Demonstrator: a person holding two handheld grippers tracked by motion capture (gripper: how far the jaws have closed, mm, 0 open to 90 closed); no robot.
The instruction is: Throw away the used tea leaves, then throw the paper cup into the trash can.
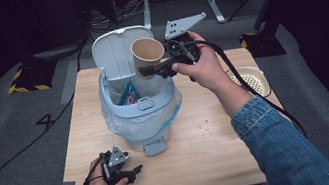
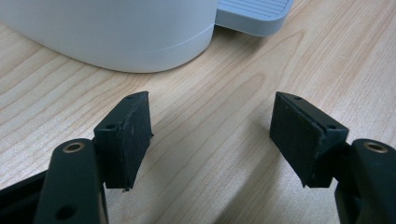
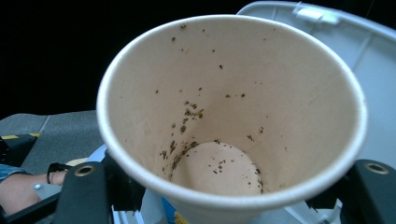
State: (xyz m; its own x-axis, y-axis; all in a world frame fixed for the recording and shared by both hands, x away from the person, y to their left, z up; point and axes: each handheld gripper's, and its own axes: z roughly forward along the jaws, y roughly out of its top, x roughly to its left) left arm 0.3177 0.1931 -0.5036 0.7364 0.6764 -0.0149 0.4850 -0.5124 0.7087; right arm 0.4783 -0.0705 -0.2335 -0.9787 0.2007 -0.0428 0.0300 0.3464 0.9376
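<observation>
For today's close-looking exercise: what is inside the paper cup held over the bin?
The paper cup, clamped in the right gripper, holds no liquid: dark specks cling to its inner wall and bottom. The bin beneath is mostly covered by the cup in the right gripper view.

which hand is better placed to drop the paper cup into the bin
The right. Its gripper already holds the paper cup above the open pedal bin. The left gripper rests open-jawed on the table.

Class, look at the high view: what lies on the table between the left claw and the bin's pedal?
Nothing: bare wood separates the left claw from the pedal in the high view.
</observation>
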